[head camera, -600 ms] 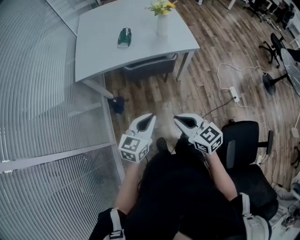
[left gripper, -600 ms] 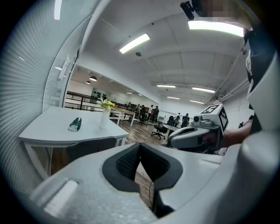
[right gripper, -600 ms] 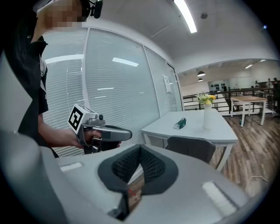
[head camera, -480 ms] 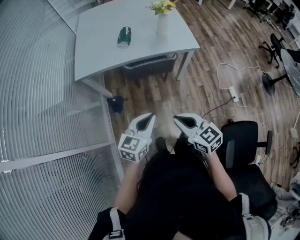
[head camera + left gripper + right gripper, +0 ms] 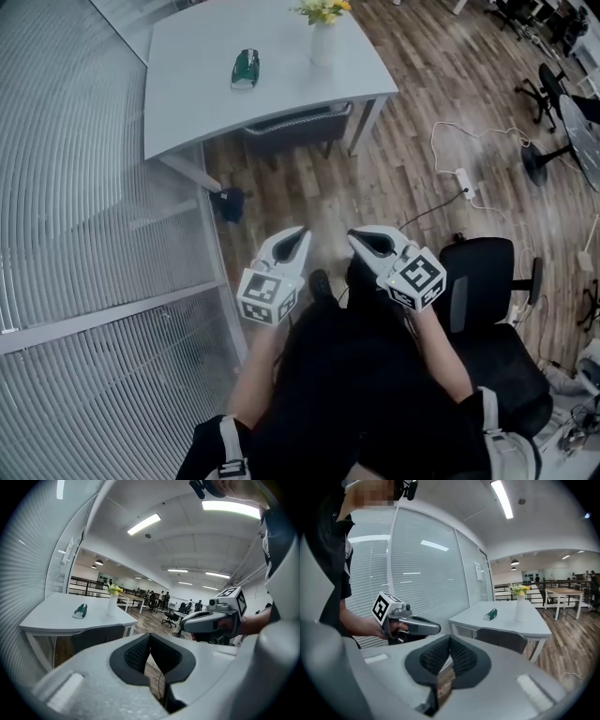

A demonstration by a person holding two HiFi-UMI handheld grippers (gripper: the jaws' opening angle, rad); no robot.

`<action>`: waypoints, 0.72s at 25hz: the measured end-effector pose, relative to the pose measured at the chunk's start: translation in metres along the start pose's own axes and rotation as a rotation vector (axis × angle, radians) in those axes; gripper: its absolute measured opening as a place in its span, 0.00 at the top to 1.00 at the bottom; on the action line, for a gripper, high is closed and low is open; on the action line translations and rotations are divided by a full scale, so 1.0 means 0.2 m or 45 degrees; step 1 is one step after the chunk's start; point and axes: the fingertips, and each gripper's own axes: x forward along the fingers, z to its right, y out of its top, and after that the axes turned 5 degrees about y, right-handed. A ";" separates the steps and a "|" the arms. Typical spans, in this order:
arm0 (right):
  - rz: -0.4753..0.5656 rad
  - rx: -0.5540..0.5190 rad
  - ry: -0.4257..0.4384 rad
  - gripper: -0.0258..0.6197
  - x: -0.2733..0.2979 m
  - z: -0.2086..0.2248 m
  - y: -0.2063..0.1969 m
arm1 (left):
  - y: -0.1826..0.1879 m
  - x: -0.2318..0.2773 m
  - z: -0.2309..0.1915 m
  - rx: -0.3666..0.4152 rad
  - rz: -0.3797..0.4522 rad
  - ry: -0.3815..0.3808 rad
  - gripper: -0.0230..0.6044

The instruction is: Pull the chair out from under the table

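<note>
Chair (image 5: 298,124) is sitting tucked under the near edge of the white table (image 5: 187,103), upper centre of the head view, with only its dark backrest showing. Compared with half a second ago, table and chair are sitting a touch higher and further left in the frame. The black office chair (image 5: 480,291) at right is drifting the same way, while both grippers are keeping their spots at lower centre. Left gripper (image 5: 300,234) and right gripper (image 5: 356,238) are hanging side by side in front of the person's dark-clothed body, well apart from the chair. Bare forearms are running up from the bottom edge, and both noses are aiming toward the table and tipping slightly down. Both claws are closed on nothing: in each gripper view the dark ribbed pads are meeting in a tight seam. Each marker cube is showing black-and-white square patterns. On the tabletop, a white vase (image 5: 323,45) of yellow flowers and a green object (image 5: 247,69) are resting.
</note>
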 end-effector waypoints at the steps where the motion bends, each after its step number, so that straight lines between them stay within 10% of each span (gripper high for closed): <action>1: -0.006 -0.001 0.012 0.96 0.01 -0.01 0.00 | -0.01 0.00 0.00 -0.008 -0.004 0.000 0.95; 18: -0.074 -0.009 0.083 0.96 0.16 0.35 0.01 | 0.04 0.29 -0.15 -0.005 -0.070 0.063 0.95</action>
